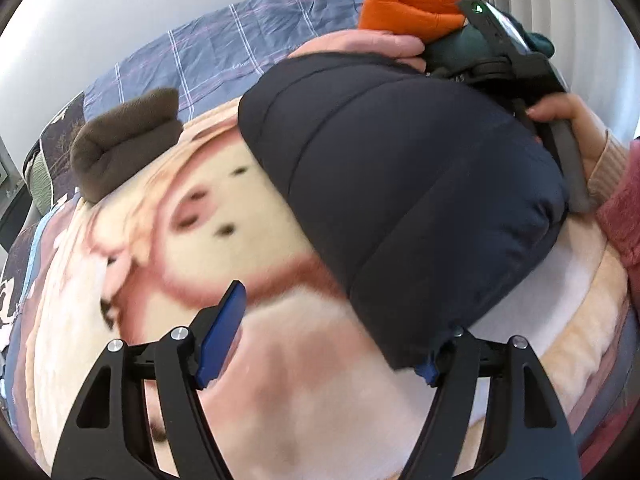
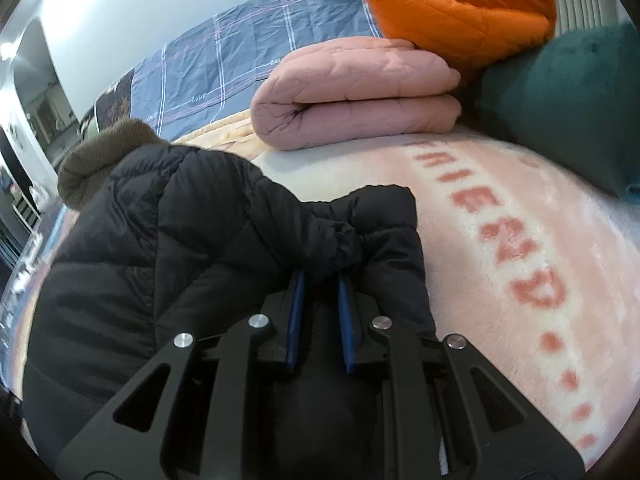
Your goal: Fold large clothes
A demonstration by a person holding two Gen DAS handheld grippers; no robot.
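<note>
A dark navy puffer jacket (image 1: pixel 400 184) lies bunched on a pink and cream plush blanket (image 1: pixel 248 380). My left gripper (image 1: pixel 328 320) is open; its left blue finger (image 1: pixel 224 332) is free, and the jacket's edge hangs over its right finger. In the right wrist view my right gripper (image 2: pixel 320 280) is shut on a fold of the jacket (image 2: pixel 192 232), the cloth pinched between the blue pads (image 2: pixel 296 316). The right gripper also shows in the left wrist view (image 1: pixel 516 56), held by a hand at the jacket's far side.
A folded pink quilted garment (image 2: pixel 360 92), an orange puffer (image 2: pixel 460 4) and a teal item (image 2: pixel 572 96) lie at the far side. A brown fleece item (image 1: pixel 128 140) lies at left. A blue checked sheet (image 2: pixel 248 52) covers the bed behind.
</note>
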